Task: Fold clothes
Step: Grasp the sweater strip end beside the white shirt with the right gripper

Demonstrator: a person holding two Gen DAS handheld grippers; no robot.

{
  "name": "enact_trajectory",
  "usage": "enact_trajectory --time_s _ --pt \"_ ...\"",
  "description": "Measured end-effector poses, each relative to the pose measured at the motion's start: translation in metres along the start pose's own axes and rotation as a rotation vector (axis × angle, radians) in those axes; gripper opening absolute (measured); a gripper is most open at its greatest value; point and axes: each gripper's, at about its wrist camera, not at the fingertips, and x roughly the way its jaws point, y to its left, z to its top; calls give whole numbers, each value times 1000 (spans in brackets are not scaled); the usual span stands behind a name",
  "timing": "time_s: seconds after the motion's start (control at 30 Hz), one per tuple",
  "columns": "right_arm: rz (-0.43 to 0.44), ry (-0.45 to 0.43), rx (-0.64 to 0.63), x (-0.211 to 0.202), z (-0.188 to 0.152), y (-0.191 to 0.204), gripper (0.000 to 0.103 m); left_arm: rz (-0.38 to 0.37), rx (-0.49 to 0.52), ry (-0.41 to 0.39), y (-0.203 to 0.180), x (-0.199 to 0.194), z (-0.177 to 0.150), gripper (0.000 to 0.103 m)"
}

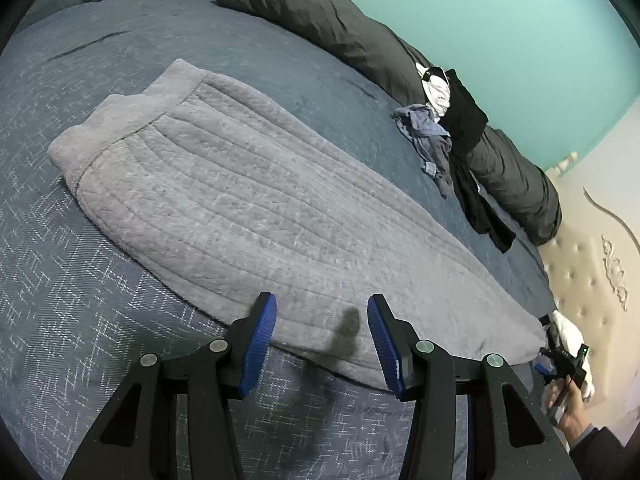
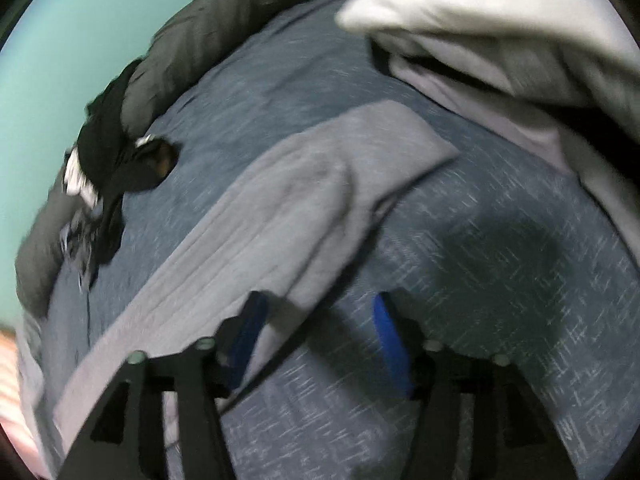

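A grey ribbed fleece garment (image 1: 240,200) lies spread flat on the blue patterned bedspread (image 1: 80,280). My left gripper (image 1: 320,304) hovers over the garment's near hem, open, with nothing between its blue pads. At the garment's far right end a hand holds my right gripper (image 1: 560,360). The right wrist view is blurred. It shows the right gripper (image 2: 318,300) open over the bedspread (image 2: 480,300), its left finger (image 2: 248,328) beside the edge of the grey garment (image 2: 280,200). No cloth is between its jaws.
A rolled dark duvet (image 1: 340,28) runs along the teal wall. Loose clothes lie beside it: a black piece (image 1: 464,116), a white one (image 1: 436,88), a blue-grey one (image 1: 428,132). A tufted cream headboard (image 1: 580,264) is at right. Pale bedding (image 2: 480,20) lies at the bed's other end.
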Motion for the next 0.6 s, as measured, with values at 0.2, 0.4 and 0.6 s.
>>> enact_trajectory --time_s 0.2,0.4,0.6 --pt "34 -22 29 13 12 -5 62 8 5 -2 0 -1 -1 52" --pt "19 -37 21 31 21 6 62 16 10 -1 1 0 -1 52" --pt "4 -62 -15 32 27 19 31 18 10 0 2 0 0 52"
